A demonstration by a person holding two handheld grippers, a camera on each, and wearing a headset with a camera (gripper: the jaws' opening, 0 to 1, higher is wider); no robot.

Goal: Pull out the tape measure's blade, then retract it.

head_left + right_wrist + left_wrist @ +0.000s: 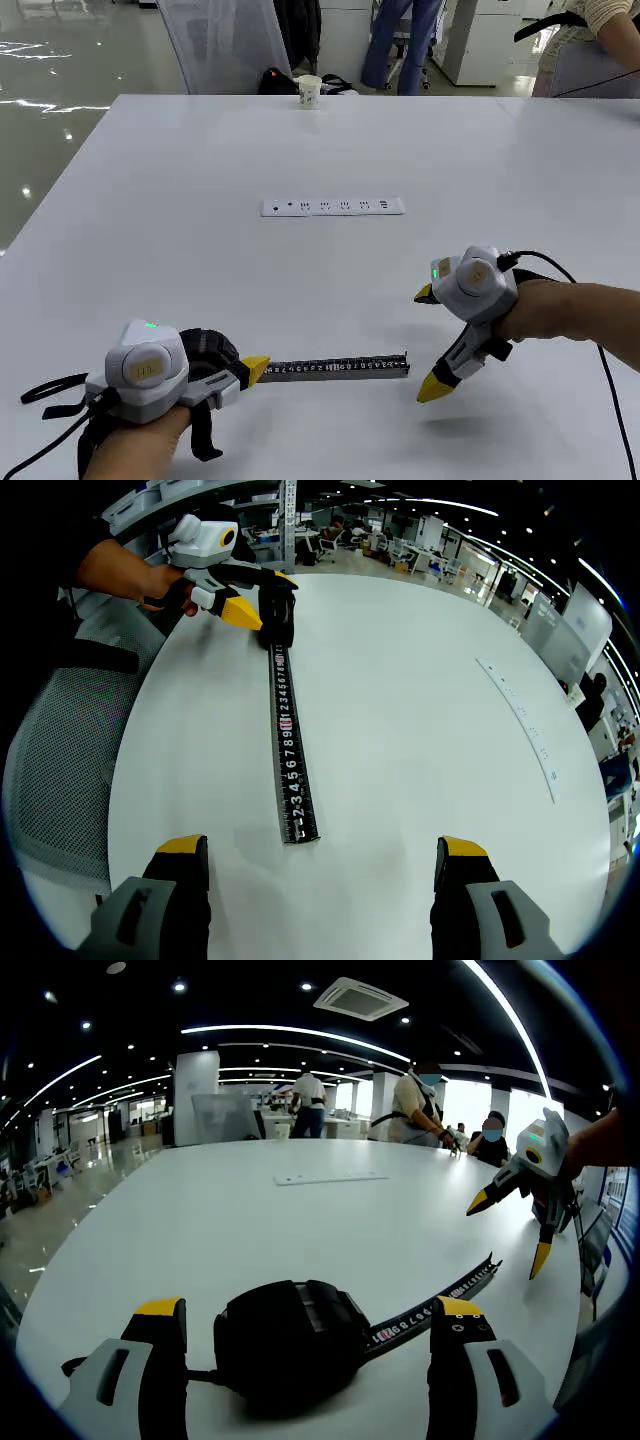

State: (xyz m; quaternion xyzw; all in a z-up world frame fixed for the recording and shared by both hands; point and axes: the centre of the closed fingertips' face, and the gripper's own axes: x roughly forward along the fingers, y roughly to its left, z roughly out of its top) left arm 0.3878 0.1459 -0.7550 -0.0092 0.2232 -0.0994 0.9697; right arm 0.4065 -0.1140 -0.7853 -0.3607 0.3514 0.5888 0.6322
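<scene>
While left gripper straddles case unclamped, blade runs along bench's near edge toward wide-open right gripper.

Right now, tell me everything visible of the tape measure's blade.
The blade: dark flat strip with pale numerals and a red mark, drawn out of the black case between the open jaws of the left gripper. It lies flat on the white table; its free end stops short of the right gripper, untouched.
</scene>
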